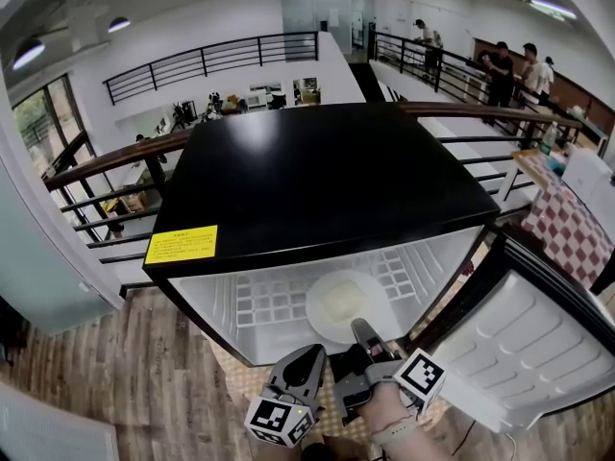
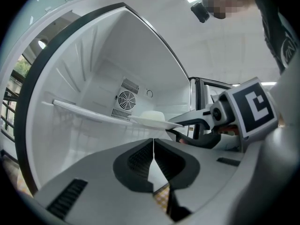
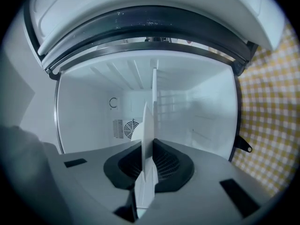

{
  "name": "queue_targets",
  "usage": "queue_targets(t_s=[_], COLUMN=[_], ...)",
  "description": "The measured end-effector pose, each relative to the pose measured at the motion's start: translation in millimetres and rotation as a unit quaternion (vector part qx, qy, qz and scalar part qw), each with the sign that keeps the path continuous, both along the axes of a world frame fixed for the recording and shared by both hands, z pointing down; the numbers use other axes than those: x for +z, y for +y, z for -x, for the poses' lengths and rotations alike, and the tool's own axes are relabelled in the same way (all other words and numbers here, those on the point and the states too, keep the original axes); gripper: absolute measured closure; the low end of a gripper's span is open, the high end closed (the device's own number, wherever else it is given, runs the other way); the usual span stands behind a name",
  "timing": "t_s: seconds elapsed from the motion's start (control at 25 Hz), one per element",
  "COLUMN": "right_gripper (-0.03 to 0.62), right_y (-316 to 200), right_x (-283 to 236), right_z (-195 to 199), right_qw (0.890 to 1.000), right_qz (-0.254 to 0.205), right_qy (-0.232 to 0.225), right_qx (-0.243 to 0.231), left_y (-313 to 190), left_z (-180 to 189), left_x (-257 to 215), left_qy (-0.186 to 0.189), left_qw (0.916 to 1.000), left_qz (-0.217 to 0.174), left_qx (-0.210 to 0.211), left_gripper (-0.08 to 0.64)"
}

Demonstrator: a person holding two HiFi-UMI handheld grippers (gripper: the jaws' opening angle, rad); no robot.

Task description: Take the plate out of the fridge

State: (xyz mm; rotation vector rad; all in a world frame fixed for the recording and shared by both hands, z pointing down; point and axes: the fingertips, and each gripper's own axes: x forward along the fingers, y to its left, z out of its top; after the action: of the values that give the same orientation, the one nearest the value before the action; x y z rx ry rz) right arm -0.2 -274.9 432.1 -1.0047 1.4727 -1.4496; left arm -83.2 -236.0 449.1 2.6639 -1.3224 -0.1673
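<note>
A round white plate lies on the white wire shelf inside the open black-topped fridge. My right gripper is shut on the plate's near rim. In the right gripper view the plate stands edge-on between the jaws of the right gripper. My left gripper hangs just left of it, in front of the fridge opening, shut with nothing in it. The left gripper view shows its closed jaws, with the plate and the right gripper beyond them.
The fridge door stands swung open to the right. A fan vent sits in the fridge's back wall. A yellow checked mat lies under the fridge. A red checked table and railings lie beyond.
</note>
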Motion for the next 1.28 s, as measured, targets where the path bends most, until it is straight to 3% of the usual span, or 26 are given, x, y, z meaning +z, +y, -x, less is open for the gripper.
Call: queue_targets(t_s=[1.28], right_gripper=[0.541], right_y=[61.0], right_x=[0.6], right_z=[2.0], right_qw=[0.997], right_qz=[-0.032], right_qy=[0.008], right_qx=[-0.074], left_y=[48.1], left_z=[9.9], left_x=[6.4], left_qy=[-0.004], left_qw=[0.9978], left_qz=[0.009], left_qx=[-0.065], left_gripper=[0.548])
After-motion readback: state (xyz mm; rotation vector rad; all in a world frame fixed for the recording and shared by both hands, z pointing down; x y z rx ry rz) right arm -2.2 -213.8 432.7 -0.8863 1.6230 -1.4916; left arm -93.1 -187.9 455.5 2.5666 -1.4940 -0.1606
